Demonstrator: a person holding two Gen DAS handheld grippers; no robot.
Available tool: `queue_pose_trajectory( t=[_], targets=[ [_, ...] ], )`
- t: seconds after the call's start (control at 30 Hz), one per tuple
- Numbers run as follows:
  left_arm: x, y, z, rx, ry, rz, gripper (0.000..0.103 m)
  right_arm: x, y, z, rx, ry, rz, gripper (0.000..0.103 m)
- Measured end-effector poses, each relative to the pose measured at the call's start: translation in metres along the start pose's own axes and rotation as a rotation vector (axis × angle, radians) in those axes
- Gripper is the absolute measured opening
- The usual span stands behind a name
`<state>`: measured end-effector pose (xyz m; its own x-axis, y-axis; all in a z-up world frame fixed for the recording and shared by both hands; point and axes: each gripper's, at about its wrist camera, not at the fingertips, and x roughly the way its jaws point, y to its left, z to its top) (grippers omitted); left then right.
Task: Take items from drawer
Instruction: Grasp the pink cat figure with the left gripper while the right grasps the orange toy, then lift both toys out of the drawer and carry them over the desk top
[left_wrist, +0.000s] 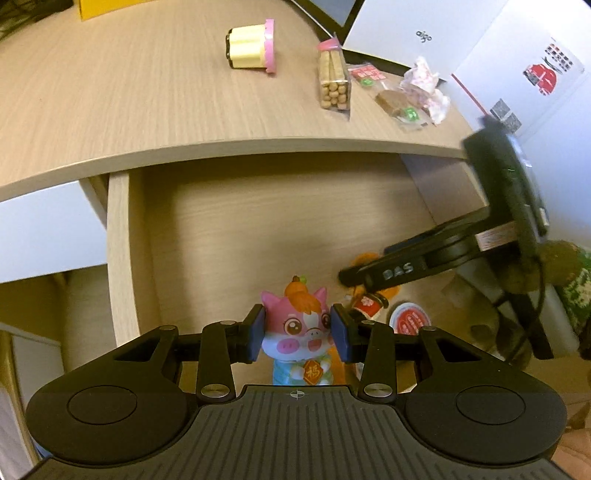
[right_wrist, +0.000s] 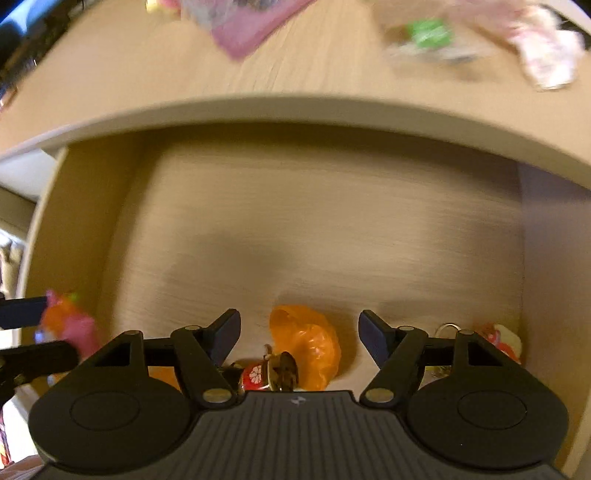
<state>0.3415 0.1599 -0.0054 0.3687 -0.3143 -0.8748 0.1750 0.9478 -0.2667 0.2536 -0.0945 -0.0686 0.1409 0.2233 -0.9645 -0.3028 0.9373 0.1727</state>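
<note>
The pig figurine (left_wrist: 298, 325), pink with an orange tuft and a blue-green body, stands at the near end of the open drawer (left_wrist: 122, 258), its head clamped between the blue pads of the left hand-held gripper (left_wrist: 298, 334). Just to its right in the drawer lie a small red-capped trinket (left_wrist: 367, 304) and a round red-and-white tin (left_wrist: 409, 319). The right hand-held gripper (right_wrist: 299, 338) hangs over the same end of the drawer with its fingers spread wide and nothing between them; below it sit a crumpled orange wrapper (right_wrist: 306, 343) and the red trinket, with a pale keyring charm (right_wrist: 502, 339) off to the right. The drawer floor beyond is bare wood. Farther off, on the tabletop (left_wrist: 147, 103), lie a yellow and pink cup-shaped thing (left_wrist: 251, 46) on its side, a clear bag of biscuit sticks (left_wrist: 334, 83), wrapped snacks (left_wrist: 395, 101) and a crumpled pink-white wrapper (left_wrist: 424, 85)
</note>
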Motion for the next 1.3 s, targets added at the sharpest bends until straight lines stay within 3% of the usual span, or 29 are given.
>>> queue_pose_trajectory(
  t=[0.1, 0.17, 0.2, 0.3, 0.33, 0.47, 0.53, 0.8, 0.97, 1.13, 1.2, 1.3],
  targets=[
    [-0.001, -0.003, -0.003, 0.014, -0.001, 0.01, 0.042, 0.01, 0.005, -0.004, -0.018, 0.057, 0.051, 0.071],
    [-0.001, -0.006, -0.004, 0.02, -0.001, 0.012, 0.042, 0.013, 0.011, -0.011, -0.058, 0.061, 0.016, 0.06],
    [0.0, -0.008, -0.004, 0.027, -0.002, 0.012, 0.042, 0.012, 0.013, -0.015, -0.079, 0.058, -0.013, 0.046],
    [-0.002, -0.015, -0.006, 0.05, -0.002, 0.009, 0.042, 0.003, 0.008, -0.027, -0.055, 0.024, -0.001, 0.041],
    [-0.002, -0.017, -0.006, 0.056, -0.002, 0.008, 0.042, -0.003, 0.005, -0.032, -0.037, 0.005, 0.019, 0.031],
    [-0.002, -0.023, -0.007, 0.071, 0.003, -0.008, 0.042, -0.029, -0.01, -0.057, 0.059, -0.071, 0.093, 0.028],
    [0.0, -0.024, -0.007, 0.072, 0.008, -0.017, 0.042, -0.039, -0.016, -0.067, 0.095, -0.1, 0.11, 0.012],
    [-0.019, -0.028, 0.029, 0.076, -0.087, -0.027, 0.042, -0.103, -0.037, -0.064, 0.183, -0.328, 0.157, 0.011],
    [-0.028, -0.023, 0.048, 0.058, -0.125, -0.024, 0.042, -0.133, -0.055, -0.058, 0.197, -0.4, 0.178, 0.011],
    [-0.051, -0.007, 0.087, -0.011, -0.294, -0.024, 0.042, -0.152, -0.05, -0.046, 0.169, -0.455, 0.109, 0.011],
    [-0.048, -0.001, 0.109, -0.027, -0.375, 0.012, 0.042, -0.156, -0.051, -0.037, 0.167, -0.488, 0.086, 0.011],
    [-0.02, 0.012, 0.132, -0.053, -0.394, 0.046, 0.043, -0.158, -0.058, -0.016, 0.172, -0.517, 0.021, 0.011]
  ],
)
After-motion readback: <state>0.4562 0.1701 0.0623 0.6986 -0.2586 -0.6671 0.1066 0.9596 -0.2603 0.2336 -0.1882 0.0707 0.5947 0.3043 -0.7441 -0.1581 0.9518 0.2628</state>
